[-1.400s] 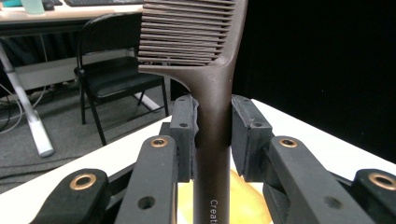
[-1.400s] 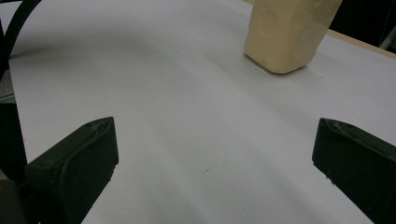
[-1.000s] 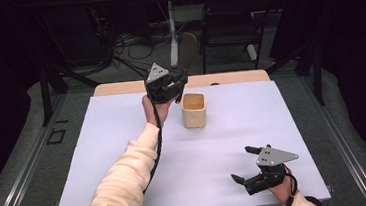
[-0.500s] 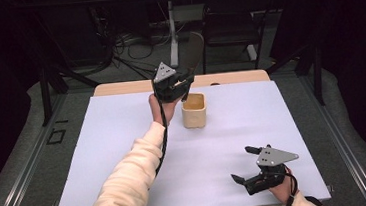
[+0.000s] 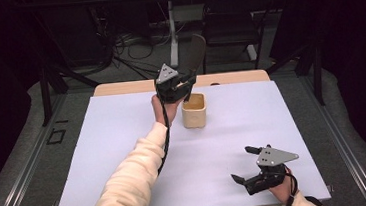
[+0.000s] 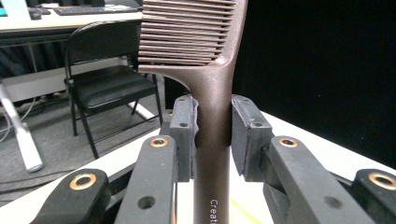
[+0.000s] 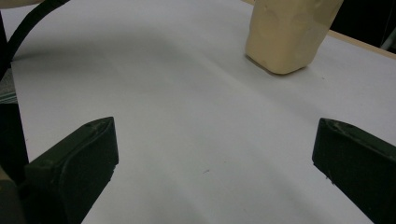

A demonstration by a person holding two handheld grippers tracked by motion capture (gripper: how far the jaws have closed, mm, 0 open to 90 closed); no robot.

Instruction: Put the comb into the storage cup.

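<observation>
A brown comb (image 6: 212,70) stands upright with its teeth upward, and my left gripper (image 6: 212,135) is shut on its handle. In the high view the left gripper (image 5: 182,85) hovers at the far middle of the table, over the left rim of a beige cup (image 5: 194,111). The comb (image 5: 194,52) rises above the gripper, and its handle end dips toward the cup's mouth. My right gripper (image 5: 240,164) rests open near the front right edge, with nothing between its jaws. The right gripper view shows the right gripper (image 7: 215,154) pointing across bare white surface toward the cup (image 7: 289,32).
A white sheet (image 5: 100,155) covers the table, with a wooden strip (image 5: 119,87) along the far edge. A black folding chair (image 5: 229,23) and floor cables (image 5: 131,52) lie beyond it. The left gripper's cable (image 5: 165,134) trails along the sleeve.
My left gripper has carried the comb to the right, from left of the cup to over its rim. The right gripper has stayed still.
</observation>
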